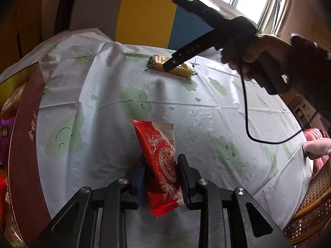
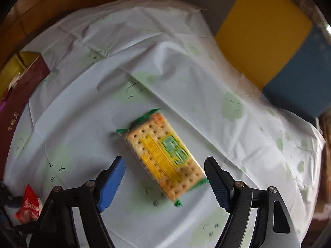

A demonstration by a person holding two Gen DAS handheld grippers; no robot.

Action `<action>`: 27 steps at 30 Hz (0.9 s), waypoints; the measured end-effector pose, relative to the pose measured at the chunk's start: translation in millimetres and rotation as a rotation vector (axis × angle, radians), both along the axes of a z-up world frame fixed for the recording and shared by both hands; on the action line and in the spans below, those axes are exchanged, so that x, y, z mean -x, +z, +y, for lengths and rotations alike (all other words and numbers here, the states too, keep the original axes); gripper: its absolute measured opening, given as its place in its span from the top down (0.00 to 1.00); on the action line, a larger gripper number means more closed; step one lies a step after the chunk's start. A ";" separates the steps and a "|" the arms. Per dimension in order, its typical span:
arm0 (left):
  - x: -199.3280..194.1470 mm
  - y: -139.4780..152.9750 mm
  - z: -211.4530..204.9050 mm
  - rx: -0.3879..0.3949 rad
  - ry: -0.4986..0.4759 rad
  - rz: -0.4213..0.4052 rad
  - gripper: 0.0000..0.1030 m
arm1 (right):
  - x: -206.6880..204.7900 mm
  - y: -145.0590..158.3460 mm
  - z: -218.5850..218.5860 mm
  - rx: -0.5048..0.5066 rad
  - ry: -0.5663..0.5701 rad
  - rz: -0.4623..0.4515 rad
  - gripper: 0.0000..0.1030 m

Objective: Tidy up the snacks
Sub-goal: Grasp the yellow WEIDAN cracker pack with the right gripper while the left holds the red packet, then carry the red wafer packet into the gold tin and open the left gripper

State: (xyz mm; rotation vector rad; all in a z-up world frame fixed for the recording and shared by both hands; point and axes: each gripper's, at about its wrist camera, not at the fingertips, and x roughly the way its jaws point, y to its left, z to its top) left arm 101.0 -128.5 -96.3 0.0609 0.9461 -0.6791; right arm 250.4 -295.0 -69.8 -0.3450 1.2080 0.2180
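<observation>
We work over a round desk [image 1: 206, 111] under a white cloth printed with green clouds, and a maroon gift box [image 1: 24, 144] sits open at its left edge with wrapped snacks already inside. That box reads to us as the place the snacks are going.

Our right gripper [image 2: 164, 183] hangs over the far middle of the desk, its jaws spread wide on either side of the cracker packet [image 2: 163, 157], touching nothing. The packet lies flat on the cloth, its near end between the fingertips and the rest stretching ahead. Its long axis runs slantwise, from upper left to lower right in the right wrist view, so the jaws do not quite square up to its narrow width. We judge that a slight twist of the wrist, then a drop, would let them close across the short side.

Our left gripper [image 1: 161, 165] is much nearer the box. Its jaws pinch a red snack packet [image 1: 160, 163] by its middle, held clear above the cloth.
</observation>
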 end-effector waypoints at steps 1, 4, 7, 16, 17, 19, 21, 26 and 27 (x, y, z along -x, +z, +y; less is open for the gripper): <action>0.7 0.1 0.4 0.002 0.000 -0.001 0.72 | -3.5 -3.7 1.1 0.005 0.011 0.008 0.23; 2.5 0.2 1.6 0.006 0.003 -0.002 0.72 | -7.4 -10.3 -0.7 -0.010 0.009 0.029 0.29; 2.2 0.3 2.0 0.008 0.007 0.001 0.72 | 2.8 -6.5 0.4 -0.037 -0.001 0.044 0.46; 10.9 2.2 0.3 -0.016 0.011 -0.036 0.72 | 113.6 -7.1 9.4 -0.087 -0.149 0.071 0.47; 11.7 2.6 -0.2 -0.021 0.012 -0.039 0.72 | 126.8 -6.7 10.7 -0.094 -0.167 0.070 0.47; 11.4 4.0 -0.6 -0.028 0.016 -0.033 0.72 | 150.1 -6.4 13.9 -0.106 -0.197 0.069 0.47; 11.0 7.3 -0.9 -0.043 0.028 -0.019 0.73 | 168.5 -7.0 20.1 -0.087 -0.199 0.053 0.47; 25.7 27.7 4.4 -0.073 0.033 -0.064 0.74 | 194.2 -10.8 20.2 -0.118 -0.244 0.003 0.46; 29.7 34.6 6.6 -0.073 0.035 -0.085 0.74 | 197.3 -11.9 17.7 -0.136 -0.254 -0.007 0.46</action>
